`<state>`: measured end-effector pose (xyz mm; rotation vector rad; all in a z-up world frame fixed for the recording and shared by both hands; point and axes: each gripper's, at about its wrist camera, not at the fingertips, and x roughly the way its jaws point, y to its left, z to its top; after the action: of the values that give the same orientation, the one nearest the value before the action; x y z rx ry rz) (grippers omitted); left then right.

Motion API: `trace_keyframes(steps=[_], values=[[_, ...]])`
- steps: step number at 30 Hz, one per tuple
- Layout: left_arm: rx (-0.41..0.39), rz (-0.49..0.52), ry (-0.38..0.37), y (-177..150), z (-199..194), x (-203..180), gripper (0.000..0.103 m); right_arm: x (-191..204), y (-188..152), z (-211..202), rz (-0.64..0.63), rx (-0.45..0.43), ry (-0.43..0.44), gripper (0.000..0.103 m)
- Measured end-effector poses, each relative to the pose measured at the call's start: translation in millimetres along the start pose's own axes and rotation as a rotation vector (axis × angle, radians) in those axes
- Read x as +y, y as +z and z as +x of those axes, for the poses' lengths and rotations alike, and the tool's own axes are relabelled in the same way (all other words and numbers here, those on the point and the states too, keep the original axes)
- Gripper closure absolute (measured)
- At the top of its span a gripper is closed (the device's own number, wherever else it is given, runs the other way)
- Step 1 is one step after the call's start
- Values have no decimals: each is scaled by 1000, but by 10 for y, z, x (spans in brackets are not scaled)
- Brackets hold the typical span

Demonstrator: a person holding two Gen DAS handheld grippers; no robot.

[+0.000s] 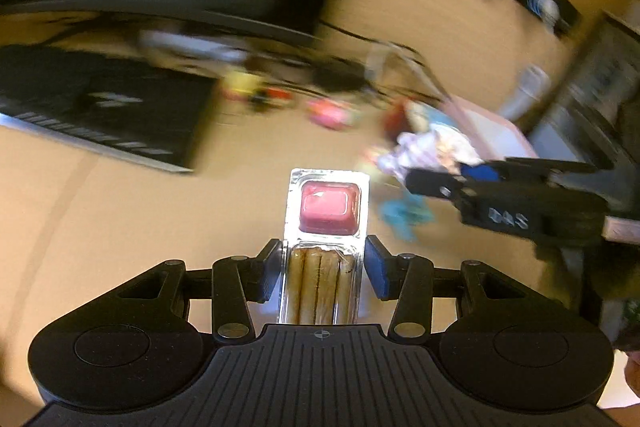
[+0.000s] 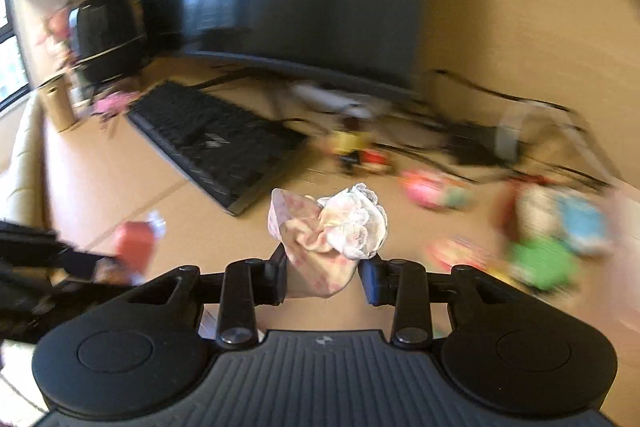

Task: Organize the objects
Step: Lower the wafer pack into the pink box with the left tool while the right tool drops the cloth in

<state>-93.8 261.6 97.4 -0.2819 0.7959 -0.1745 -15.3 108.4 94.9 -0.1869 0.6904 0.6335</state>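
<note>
Left gripper: closed on a clear snack pack, the fingers pinching its stick end so the pink dip cup points to 12 o'clock, free of the grip

Right gripper: clamped on a crumpled pink cloth, caught by a lower fold, the lace-edged bunch spilling out toward 1 o'clock

Where the held things are: both are up off the desk, each in its own gripper (the blur suggests both are being carried rather than parked)

Across views: in the left view the right gripper shows at 3 o'clock; in the right view the snack pack's red end shows at 9 o'clock, so the two are side by side but apart

Desk clutter: a black keyboard at 11 o'clock in the right view, small colourful toys at 1 to 3 o'clock, too blurred to name

Likely reason for the grips: the narrow end gives flat walls to squeeze; the cloth has no firm part, so any fold serves

Destination: cannot be told from these views
</note>
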Motion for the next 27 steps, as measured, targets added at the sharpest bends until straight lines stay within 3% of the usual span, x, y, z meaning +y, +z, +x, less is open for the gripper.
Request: trace_keyframes(steps=[6,12,17,21,27], values=[[91,133,-220,305,570,-855,54,-694,-557,-745,126,34,-257,68],[37,285,-333,891,1108,-1893,54,-1261,-1026,-1375,283,19,-419,68],[-23,263,-304,1384,1690,-2533,54,-1505,-1324,-1654,360,10,-454,68],[-56,233,-241,1547,2133,-2850,53,-1645,-1484,-1789,398,-5,-434,68],[91,163,-90,1369,2734,-2901,55,-1796,-1612,-1840,421,-9,-420,68]])
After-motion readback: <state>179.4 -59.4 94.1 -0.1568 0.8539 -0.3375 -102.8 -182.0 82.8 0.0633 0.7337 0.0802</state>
